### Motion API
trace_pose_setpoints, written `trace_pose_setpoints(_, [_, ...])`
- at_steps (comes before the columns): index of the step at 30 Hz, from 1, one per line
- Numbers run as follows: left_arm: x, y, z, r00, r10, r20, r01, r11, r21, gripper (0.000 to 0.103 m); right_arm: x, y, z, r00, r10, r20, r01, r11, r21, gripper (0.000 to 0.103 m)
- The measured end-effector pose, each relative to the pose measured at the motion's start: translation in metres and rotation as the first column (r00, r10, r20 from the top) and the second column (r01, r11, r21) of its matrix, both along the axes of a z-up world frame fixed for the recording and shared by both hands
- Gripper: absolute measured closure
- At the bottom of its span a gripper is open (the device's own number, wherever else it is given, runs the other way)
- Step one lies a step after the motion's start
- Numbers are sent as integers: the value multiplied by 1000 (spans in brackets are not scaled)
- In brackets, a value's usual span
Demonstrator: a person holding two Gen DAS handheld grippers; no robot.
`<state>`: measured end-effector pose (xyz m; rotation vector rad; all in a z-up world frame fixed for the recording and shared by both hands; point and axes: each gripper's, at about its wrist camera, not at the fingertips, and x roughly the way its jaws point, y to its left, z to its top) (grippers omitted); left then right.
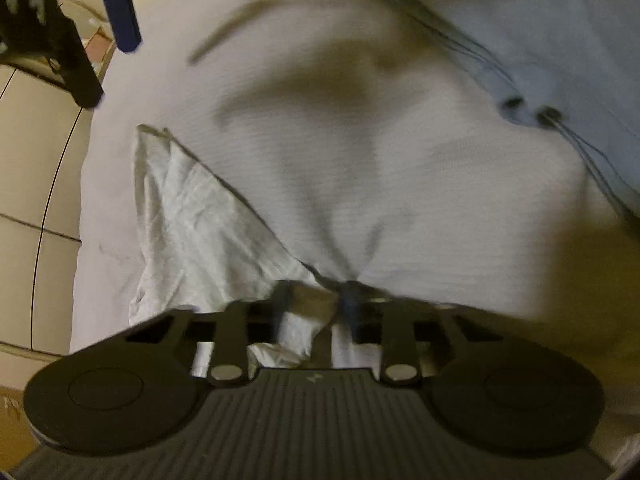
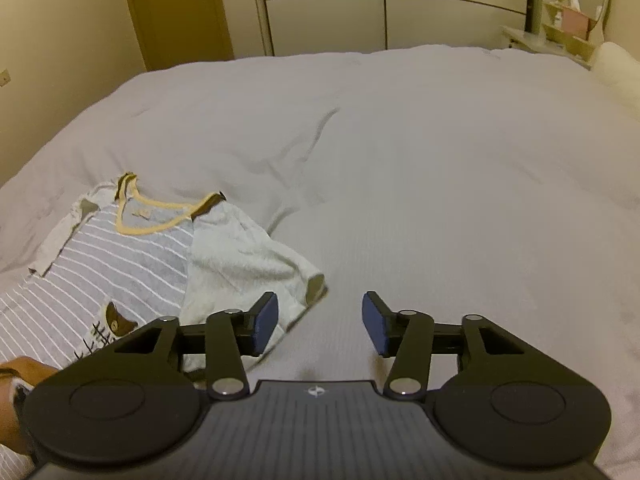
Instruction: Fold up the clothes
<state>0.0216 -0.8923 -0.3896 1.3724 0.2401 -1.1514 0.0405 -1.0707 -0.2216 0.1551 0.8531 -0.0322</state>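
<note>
A grey shirt with white stripes (image 2: 120,264), a yellow neckline, cream sleeves and a bear print lies flat on the bed at the left of the right wrist view. My right gripper (image 2: 320,324) is open just right of the cream sleeve (image 2: 240,264), with only bed cover between its blue pads (image 2: 264,322). The left wrist view is blurred. In it my left gripper (image 1: 316,300) sits low on the shirt beside the cream sleeve (image 1: 188,224). Grey cloth (image 1: 340,184) puckers into its nearly closed jaws. One blue pad of the right gripper (image 1: 120,16) shows at the top left.
The pale bed cover (image 2: 440,180) stretches far and right. A hand (image 2: 20,372) rests on the shirt's lower part. A door (image 2: 180,8) and wall panels stand behind the bed, and a shelf (image 2: 560,28) at the far right. Paler blue cloth with dark cords (image 1: 552,112) lies upper right.
</note>
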Motion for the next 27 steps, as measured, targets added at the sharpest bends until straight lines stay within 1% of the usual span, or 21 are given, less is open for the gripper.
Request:
trace_pose_setpoints(3, [2,5,11,999,34,-41,-37,997,-68,97,15,0,-4,1000,27,-6,-27,1000,3,52])
trace_pose_setpoints(7, [5,16,25,985,107,-135,-129,978,-163,98,42,3,-18,997,62,-47,-62,998,-8,52])
trace_pose_setpoints(10, [12,21,31,965,154,-214,-201,955,-220,98,63,2,-33,994,53,-93,-53,999,-5,57])
trace_pose_setpoints(11, [15,22,33,954,174,-243,-231,945,-232,98,69,1,-37,993,43,-112,-43,999,3,68])
trace_pose_setpoints(13, [21,24,36,929,211,-303,-293,922,-254,98,78,-2,-42,987,32,-155,-29,999,23,85])
trace_pose_setpoints(14, [25,25,38,915,229,-333,-323,909,-264,98,81,-3,-43,985,31,-172,-26,999,33,102])
trace_pose_setpoints(15, [27,27,43,893,251,-375,-366,889,-276,98,83,-3,-41,983,26,-183,-18,999,42,102])
trace_pose_setpoints(18, [35,34,56,810,305,-501,-494,816,-302,98,90,-1,-25,981,-2,-193,16,997,72,102])
trace_pose_setpoints(20, [42,38,64,747,331,-576,-574,759,-307,98,99,9,-12,983,8,-183,6,997,79,102])
trace_pose_setpoints(21, [47,42,68,704,346,-621,-623,721,-305,98,105,16,-6,984,20,-177,-6,997,80,102])
trace_pose_setpoints(22, [53,46,71,657,356,-665,-670,680,-298,98,112,25,-2,985,42,-170,-28,996,81,102])
trace_pose_setpoints(23, [58,51,74,607,368,-704,-719,632,-289,98,120,35,3,984,69,-162,-56,995,84,102])
trace_pose_setpoints(25, [74,63,74,478,389,-788,-821,517,-242,98,137,58,6,982,126,-144,-112,989,97,102])
trace_pose_setpoints(27, [90,78,72,334,393,-856,-902,397,-170,97,153,83,4,974,190,-123,-177,978,111,101])
